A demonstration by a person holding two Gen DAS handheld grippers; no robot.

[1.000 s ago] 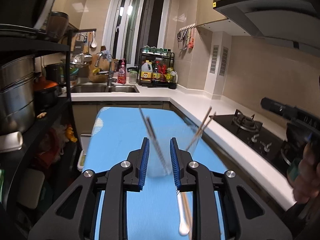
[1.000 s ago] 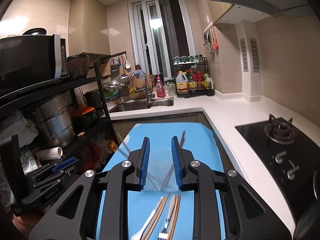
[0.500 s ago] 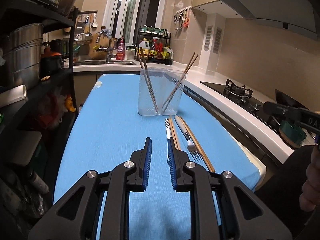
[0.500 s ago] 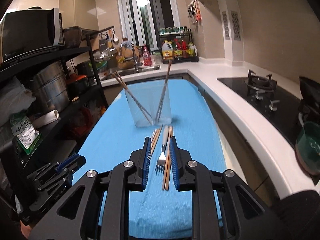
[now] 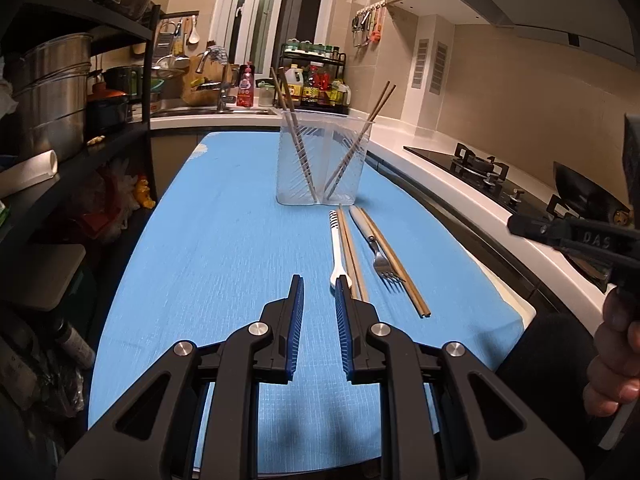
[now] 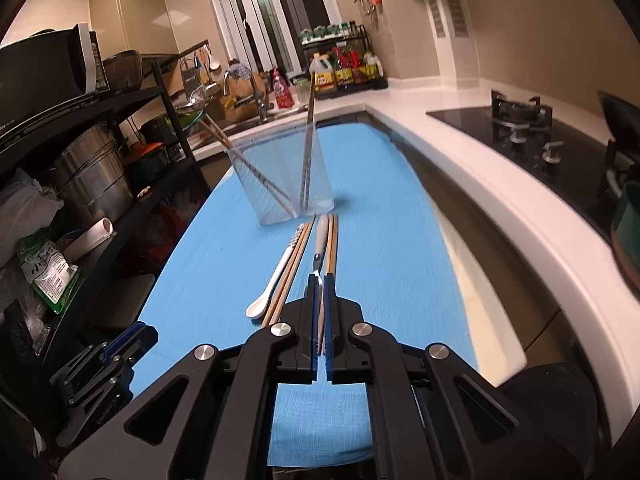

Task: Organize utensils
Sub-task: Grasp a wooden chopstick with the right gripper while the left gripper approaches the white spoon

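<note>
Left gripper: jaws narrowly parted, nothing between them, low over the blue mat. Just ahead of its right fingertip, the bowl of the white spoon; touching that spoon's right side, a chopstick pair; further right, the fork and a second chopstick pair along its far side. Well ahead, the clear holder, already carrying two leaning chopstick pairs.

Right gripper: jaws pressed almost together on the tine end of the fork, handle pointing away toward the holder. To its left, spoon and chopsticks; just right, the other chopsticks.

Likely risks: thin metal pinched at its very tip, so a pivot or slip on lifting; a neighbouring chopstick dragged along, being so close; the light holder tipped by a handle knocking its rim.

Hard to make out: fork tines hidden inside the pads, so whether a chopstick is caught too cannot be told. Person's hand cut off at the frame edge.
</note>
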